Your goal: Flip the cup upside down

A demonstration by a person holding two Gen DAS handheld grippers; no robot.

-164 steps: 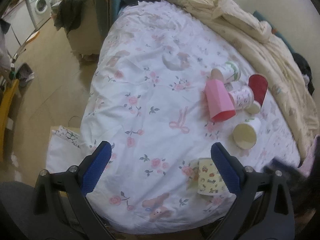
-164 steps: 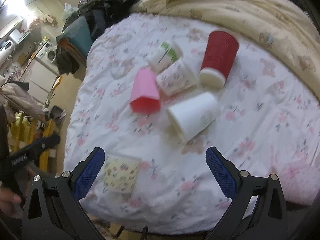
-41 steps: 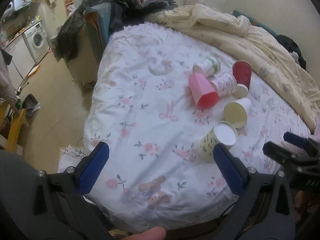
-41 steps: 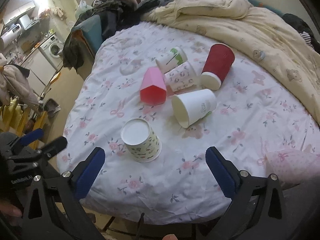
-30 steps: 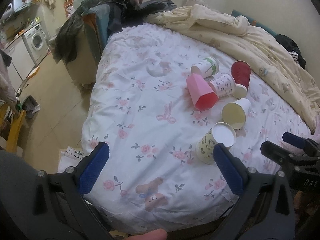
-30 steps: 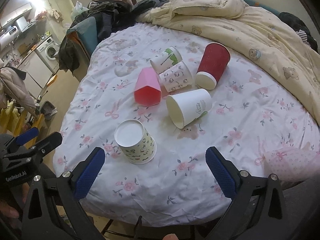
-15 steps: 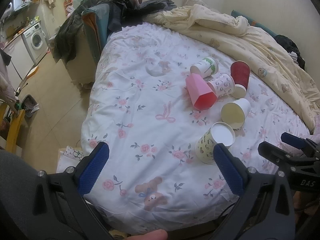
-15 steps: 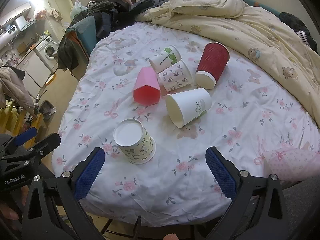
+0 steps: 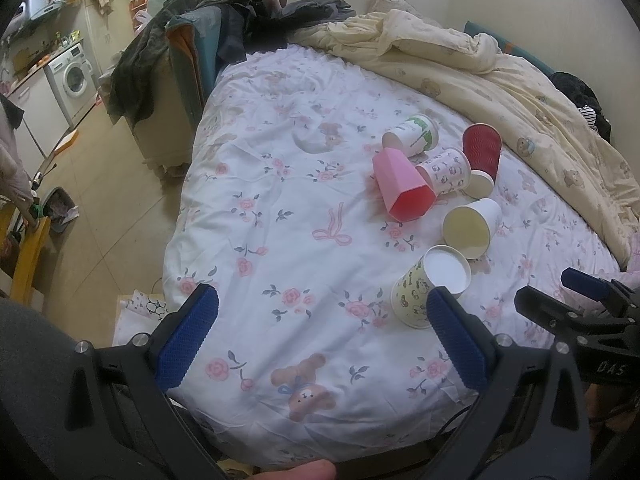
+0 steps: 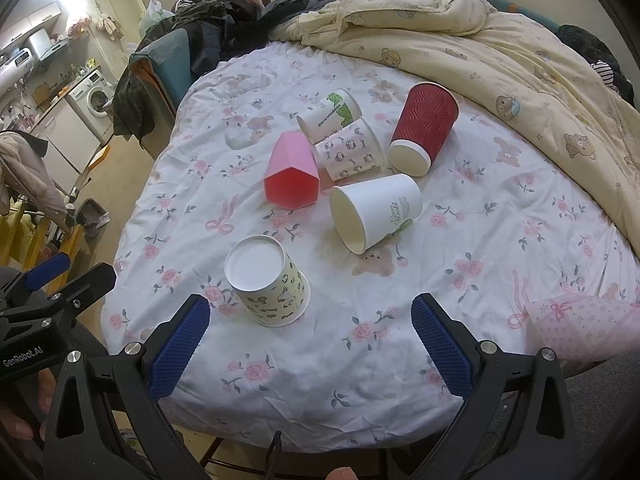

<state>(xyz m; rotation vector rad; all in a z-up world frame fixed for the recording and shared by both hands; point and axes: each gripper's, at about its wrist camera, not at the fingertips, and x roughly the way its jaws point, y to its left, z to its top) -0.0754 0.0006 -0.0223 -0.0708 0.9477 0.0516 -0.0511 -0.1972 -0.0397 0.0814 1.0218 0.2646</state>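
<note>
The bed [image 10: 400, 320] lay ahead of both claws, with a cream quilt [image 10: 500, 52] heaped at its far side. Both the left claw [image 9: 322, 322] and right claw [image 10: 310, 330] stood wide open, holding nothing. The patterned cup [image 10: 268, 280] stood upside down just beyond the right claw's left finger, nearer than the tipped cups.

A floral bedsheet [image 10: 500, 216] covers the bed, a rumpled cream quilt [image 10: 520, 52] with bear prints bunched at 1 o'clock. Dark clothes [image 10: 208, 36] heap over a chair at 11 o'clock; a washing machine [image 10: 94, 104] stands at 10 o'clock beside white cabinets [image 9: 34, 112]. A pink dotted pillow [image 10: 580, 328] lies at 4 o'clock.
</note>
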